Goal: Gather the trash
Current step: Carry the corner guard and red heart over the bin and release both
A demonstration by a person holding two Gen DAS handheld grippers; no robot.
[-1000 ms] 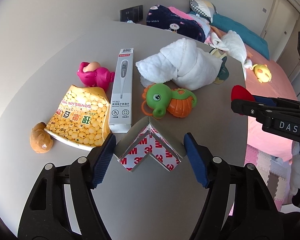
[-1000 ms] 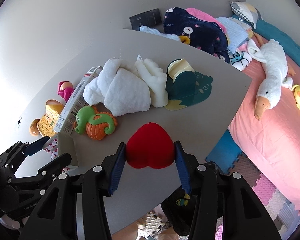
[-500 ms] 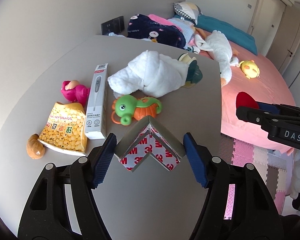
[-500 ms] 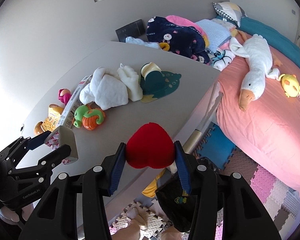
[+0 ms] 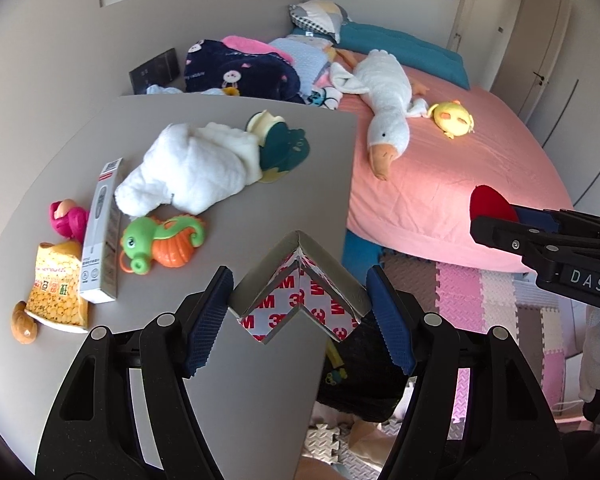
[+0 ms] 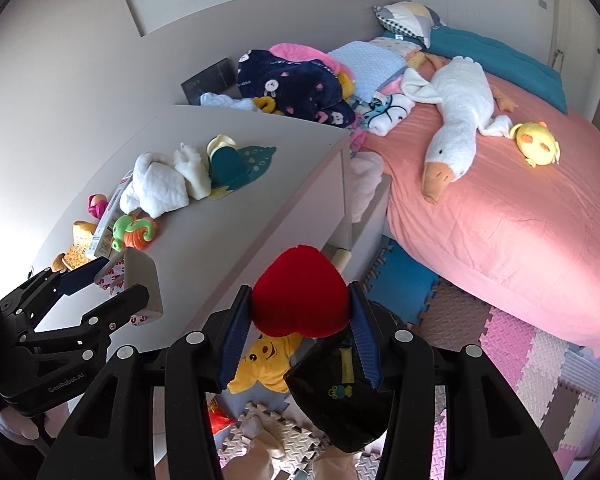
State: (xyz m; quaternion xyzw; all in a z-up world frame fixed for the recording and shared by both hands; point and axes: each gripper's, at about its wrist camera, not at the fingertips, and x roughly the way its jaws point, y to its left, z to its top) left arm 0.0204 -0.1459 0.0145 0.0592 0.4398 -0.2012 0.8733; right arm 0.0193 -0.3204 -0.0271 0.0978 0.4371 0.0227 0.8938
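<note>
Gripping a grey corner guard [image 5: 300, 280] with red-printed backing, your left tongs [image 5: 300, 312] hold it by its two ends, blue pads pressed to either side, above the near corner of the table [image 5: 220, 360]. Your right tongs [image 6: 300, 320] are clamped on a red heart-shaped cushion [image 6: 300, 292], held out past the table's edge over the floor; in the left view the same cushion [image 5: 492, 204] shows at the right, in front of the bed. Just below the right tongs a black bag [image 6: 340, 404] stands open on the foam floor mat [image 6: 520, 352], with a yellow stuffed toy [image 6: 268, 364] just beside it, against the table's side. On the table, nearest your left tongs, a yellow snack packet [image 5: 56, 292] lies beside a small brown piece [image 5: 22, 322], and a long white box [image 5: 102, 228] lies along the packet's right side. A green and orange seahorse toy [image 5: 160, 240] sits just right of the box, and a pink toy [image 5: 66, 220] lies to the box's left. Beyond them a white towel [image 5: 192, 168] is bunched up, touching a dark green bib [image 5: 286, 146] with a cream cup [image 5: 260, 122] at its far side. Farther off, on the pink bed [image 6: 520, 220], a white goose plush [image 6: 456, 120] lies stretched out near a yellow chick plush [image 6: 538, 146], with a heap of blankets [image 6: 296, 80] at the head end.
</note>
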